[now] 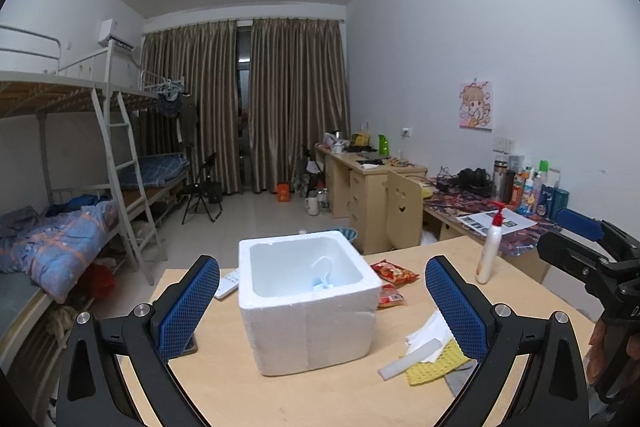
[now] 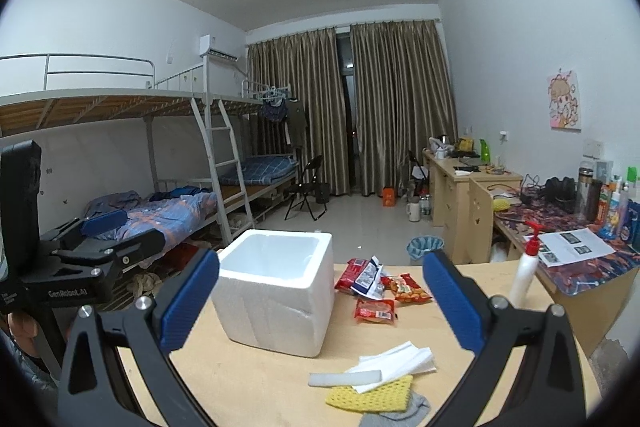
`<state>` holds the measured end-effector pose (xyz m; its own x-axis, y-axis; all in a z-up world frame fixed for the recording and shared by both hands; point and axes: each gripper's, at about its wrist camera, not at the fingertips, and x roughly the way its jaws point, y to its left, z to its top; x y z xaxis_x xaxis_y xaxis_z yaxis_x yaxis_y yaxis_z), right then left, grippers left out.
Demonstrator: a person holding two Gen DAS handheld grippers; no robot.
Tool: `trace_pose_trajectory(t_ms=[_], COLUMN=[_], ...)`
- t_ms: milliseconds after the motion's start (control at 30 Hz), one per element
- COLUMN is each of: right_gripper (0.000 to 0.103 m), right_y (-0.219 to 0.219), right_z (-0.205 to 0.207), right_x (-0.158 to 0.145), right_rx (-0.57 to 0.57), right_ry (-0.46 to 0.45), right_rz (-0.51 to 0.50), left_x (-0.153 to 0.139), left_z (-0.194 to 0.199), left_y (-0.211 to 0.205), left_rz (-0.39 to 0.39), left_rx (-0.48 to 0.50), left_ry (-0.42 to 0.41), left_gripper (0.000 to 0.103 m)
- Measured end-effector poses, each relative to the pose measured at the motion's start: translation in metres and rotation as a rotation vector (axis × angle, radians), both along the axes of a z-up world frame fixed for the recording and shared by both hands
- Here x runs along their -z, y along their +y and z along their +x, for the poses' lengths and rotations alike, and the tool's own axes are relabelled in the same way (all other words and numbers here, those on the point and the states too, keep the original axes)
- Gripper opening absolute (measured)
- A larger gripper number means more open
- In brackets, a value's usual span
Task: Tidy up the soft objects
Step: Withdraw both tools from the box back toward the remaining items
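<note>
A white foam box (image 1: 308, 301) stands open on the wooden table (image 1: 224, 387); it also shows in the right wrist view (image 2: 276, 295). A light blue face mask (image 1: 322, 277) lies inside it. To its right lie a yellow mesh cloth (image 2: 370, 393), a white foam strip (image 2: 344, 378), white tissue (image 2: 400, 357) and a grey cloth (image 2: 394, 413). My left gripper (image 1: 322, 311) is open and empty, facing the box. My right gripper (image 2: 320, 307) is open and empty above the table, behind the cloths.
Red snack packets (image 2: 376, 291) lie behind the box on its right. A white pump bottle (image 2: 524, 273) stands at the table's right edge. A white remote (image 1: 228, 283) lies left of the box. Bunk beds stand at left, desks at right.
</note>
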<state>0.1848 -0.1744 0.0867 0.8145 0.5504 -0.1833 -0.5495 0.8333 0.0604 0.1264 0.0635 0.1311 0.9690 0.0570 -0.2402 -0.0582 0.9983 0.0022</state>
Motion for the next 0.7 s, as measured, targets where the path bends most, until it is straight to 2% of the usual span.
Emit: trace_pose_trajectory(t_ms=[367, 700], right_gripper=[0.103, 0.103], right_y=[-0.023, -0.038], right_z=[-0.03, -0.042], right_x=[0.013, 0.03], right_rx=[0.052, 0.079], right_ry=[-0.059, -0.06], right_rz=[0.013, 0.027], left_x=[0.009, 0.029], left_z=[-0.032, -0.047], left_y=[-0.02, -0.036], left_rz=[-0.024, -0.028], left_rx=[0.054, 0.086], left_ry=[-0.085, -0.147], left_gripper=[0.103, 0.103])
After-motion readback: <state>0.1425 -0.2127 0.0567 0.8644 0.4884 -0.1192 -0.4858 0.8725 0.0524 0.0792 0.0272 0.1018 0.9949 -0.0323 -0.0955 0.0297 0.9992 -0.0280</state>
